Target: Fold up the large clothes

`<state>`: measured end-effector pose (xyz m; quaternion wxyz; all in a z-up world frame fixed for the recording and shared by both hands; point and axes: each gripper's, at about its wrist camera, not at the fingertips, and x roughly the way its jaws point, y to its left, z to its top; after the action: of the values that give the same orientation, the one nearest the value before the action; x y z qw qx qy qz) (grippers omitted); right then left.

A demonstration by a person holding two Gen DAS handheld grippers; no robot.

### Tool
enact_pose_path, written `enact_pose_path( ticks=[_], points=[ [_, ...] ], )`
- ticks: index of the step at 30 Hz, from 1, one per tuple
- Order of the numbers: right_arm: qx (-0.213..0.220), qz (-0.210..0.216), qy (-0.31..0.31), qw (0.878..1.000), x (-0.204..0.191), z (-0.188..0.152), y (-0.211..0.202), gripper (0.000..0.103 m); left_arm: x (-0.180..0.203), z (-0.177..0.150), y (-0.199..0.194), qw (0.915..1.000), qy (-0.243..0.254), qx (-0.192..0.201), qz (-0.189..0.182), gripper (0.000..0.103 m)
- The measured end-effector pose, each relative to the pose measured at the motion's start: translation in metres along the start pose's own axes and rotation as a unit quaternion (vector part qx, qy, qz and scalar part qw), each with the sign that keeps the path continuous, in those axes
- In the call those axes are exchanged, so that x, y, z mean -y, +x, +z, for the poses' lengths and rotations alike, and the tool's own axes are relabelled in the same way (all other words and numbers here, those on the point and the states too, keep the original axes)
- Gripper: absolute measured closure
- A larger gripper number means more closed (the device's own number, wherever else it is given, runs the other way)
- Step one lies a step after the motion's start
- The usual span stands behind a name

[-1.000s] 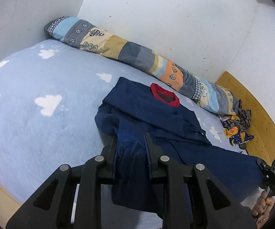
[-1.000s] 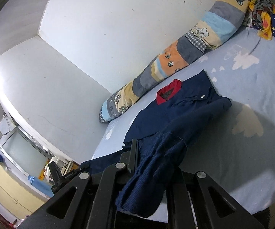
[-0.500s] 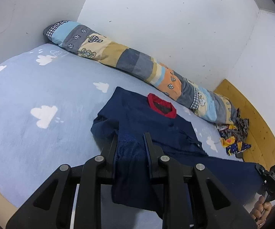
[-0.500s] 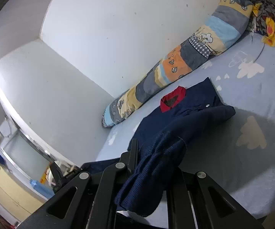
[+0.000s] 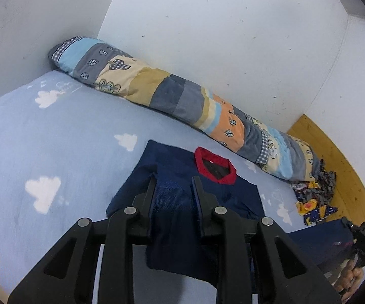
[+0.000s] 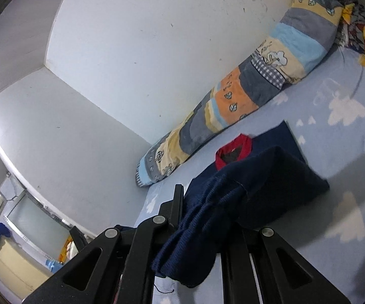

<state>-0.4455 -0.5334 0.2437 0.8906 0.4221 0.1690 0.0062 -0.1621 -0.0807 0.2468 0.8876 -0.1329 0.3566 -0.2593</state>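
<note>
Navy sweater (image 5: 175, 202) clamped by left gripper (image 5: 173, 185), right gripper (image 6: 207, 202); cabinet (image 6: 13, 266) only in right view.

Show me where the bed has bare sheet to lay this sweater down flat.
The widest bare patch of the cloud-print sheet lies left of the navy sweater, short of the patchwork bolster. A second patch lies right of the sweater. It is crowded by the loose clothes at the bolster's right end. Each claw, left and right, holds sweater fabric.
</note>
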Motion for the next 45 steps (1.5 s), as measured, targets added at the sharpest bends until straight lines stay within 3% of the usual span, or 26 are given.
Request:
enact_pose_path(
  ticks=[7, 12, 15, 17, 19, 20, 21, 24, 25, 29, 31, 33, 34, 35, 36, 39, 41, 42, 44, 45],
  points=[
    [-0.001, -0.017, 0.010, 1.000, 0.017, 0.053, 0.060, 0.094, 0.007, 0.036, 0.066, 0.9997, 0.012, -0.007, 0.021, 0.080],
    [-0.021, -0.038, 0.034, 0.998, 0.041, 0.092, 0.125, 0.094, -0.002, 0.070, 0.153, 0.9972, -0.021, -0.067, 0.024, 0.079],
    [-0.039, -0.064, 0.058, 0.996, 0.067, 0.114, 0.174, 0.093, -0.008, 0.079, 0.211, 0.9925, -0.032, -0.110, 0.043, 0.078],
    [-0.052, -0.088, 0.081, 0.991, 0.087, 0.124, 0.201, 0.084, -0.014, 0.080, 0.250, 0.9881, -0.038, -0.137, 0.058, 0.076],
    [-0.066, -0.118, 0.125, 0.983, 0.117, 0.132, 0.230, 0.061, -0.022, 0.080, 0.281, 0.9823, -0.055, -0.167, 0.064, 0.046],
    [-0.068, -0.124, 0.138, 0.980, 0.129, 0.136, 0.240, 0.041, -0.029, 0.081, 0.294, 0.9786, -0.068, -0.181, 0.070, 0.041],
    [-0.070, -0.132, 0.150, 0.977, 0.144, 0.140, 0.249, 0.036, -0.039, 0.082, 0.305, 0.9748, -0.094, -0.191, 0.068, 0.040],
    [-0.058, -0.110, 0.197, 0.972, 0.167, 0.147, 0.249, 0.036, -0.066, 0.089, 0.303, 0.9664, -0.177, -0.179, 0.052, 0.040],
    [-0.055, -0.107, 0.202, 0.972, 0.167, 0.150, 0.246, 0.036, -0.069, 0.091, 0.296, 0.9673, -0.184, -0.169, 0.043, 0.040],
    [-0.050, -0.105, 0.122, 0.986, 0.136, 0.146, 0.227, 0.034, -0.041, 0.086, 0.261, 0.9839, -0.104, -0.143, 0.024, 0.040],
    [-0.066, -0.104, 0.056, 0.991, 0.112, 0.124, 0.227, 0.035, -0.012, 0.061, 0.241, 0.9879, -0.035, -0.149, -0.025, 0.040],
    [-0.111, -0.108, -0.027, 0.988, 0.085, 0.088, 0.236, 0.039, 0.006, 0.036, 0.232, 0.9874, 0.021, -0.152, -0.037, 0.040],
    [-0.132, -0.125, -0.076, 0.980, 0.072, 0.065, 0.244, 0.040, 0.015, 0.017, 0.231, 0.9853, 0.058, -0.157, -0.035, 0.040],
    [-0.149, -0.132, -0.113, 0.973, 0.064, 0.046, 0.250, 0.045, 0.020, 0.007, 0.235, 0.9832, 0.078, -0.163, -0.027, 0.040],
    [-0.170, -0.135, -0.140, 0.966, 0.060, 0.027, 0.258, 0.058, 0.021, -0.003, 0.241, 0.9806, 0.092, -0.173, -0.012, 0.040],
    [-0.220, -0.141, -0.139, 0.955, 0.071, -0.009, 0.276, 0.072, 0.002, -0.021, 0.260, 0.9753, 0.101, -0.191, 0.047, 0.040],
    [-0.229, -0.180, -0.151, 0.945, 0.085, -0.020, 0.280, 0.078, -0.014, -0.020, 0.263, 0.9733, 0.107, -0.177, 0.099, 0.040],
    [-0.233, -0.193, -0.151, 0.941, 0.095, -0.021, 0.278, 0.087, -0.031, -0.016, 0.262, 0.9725, 0.102, -0.171, 0.122, 0.042],
    [-0.227, -0.232, -0.132, 0.936, 0.117, -0.016, 0.267, 0.095, -0.062, -0.009, 0.258, 0.9692, 0.063, -0.171, 0.165, 0.041],
    [-0.216, -0.250, -0.114, 0.937, 0.130, -0.010, 0.259, 0.103, -0.073, -0.009, 0.250, 0.9727, 0.036, -0.167, 0.157, 0.041]
  ],
)
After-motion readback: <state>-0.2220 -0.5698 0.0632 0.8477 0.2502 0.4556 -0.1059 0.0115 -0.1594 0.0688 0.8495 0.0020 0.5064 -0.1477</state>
